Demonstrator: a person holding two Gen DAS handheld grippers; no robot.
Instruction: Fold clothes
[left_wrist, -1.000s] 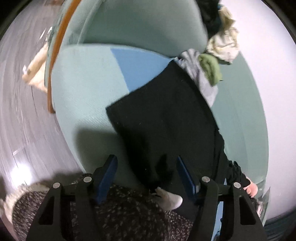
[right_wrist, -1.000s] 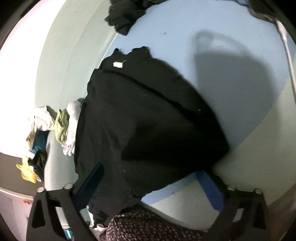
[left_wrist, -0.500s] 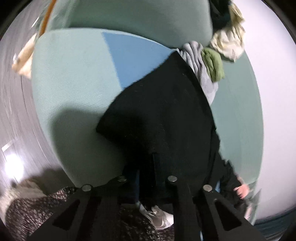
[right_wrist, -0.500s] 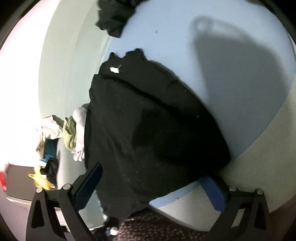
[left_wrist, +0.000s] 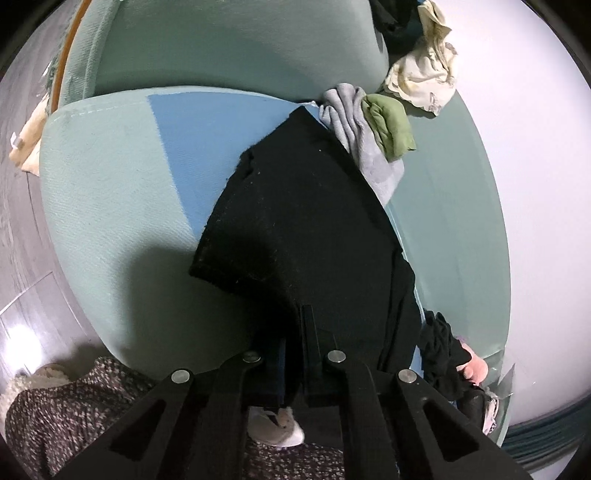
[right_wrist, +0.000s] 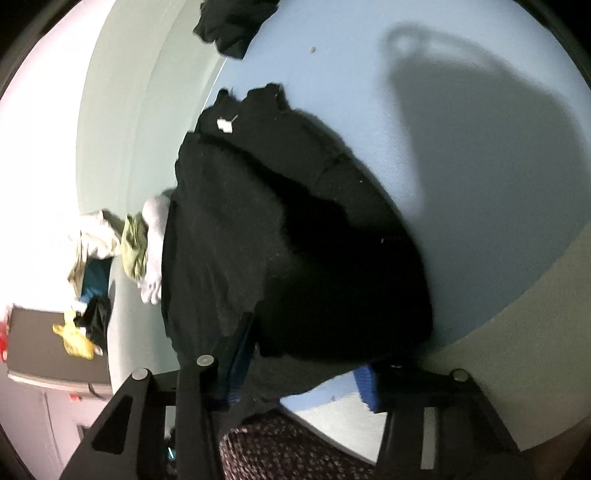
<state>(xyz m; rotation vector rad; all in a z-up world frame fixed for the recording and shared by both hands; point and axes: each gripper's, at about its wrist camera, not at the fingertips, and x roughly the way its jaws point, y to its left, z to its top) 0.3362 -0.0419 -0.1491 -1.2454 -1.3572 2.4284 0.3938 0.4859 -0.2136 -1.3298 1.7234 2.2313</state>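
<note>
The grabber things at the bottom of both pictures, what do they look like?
Both are black plastic with triangle-shaped cut-outs and round silver screws. The left gripper has dark jaws with a strip of blue padding between them. The right gripper shows bright blue pads on the inside of its jaws. No cables, markings or sleeves are visible.

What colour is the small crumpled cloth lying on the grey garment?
Olive green, clearest in the left wrist view.
</note>
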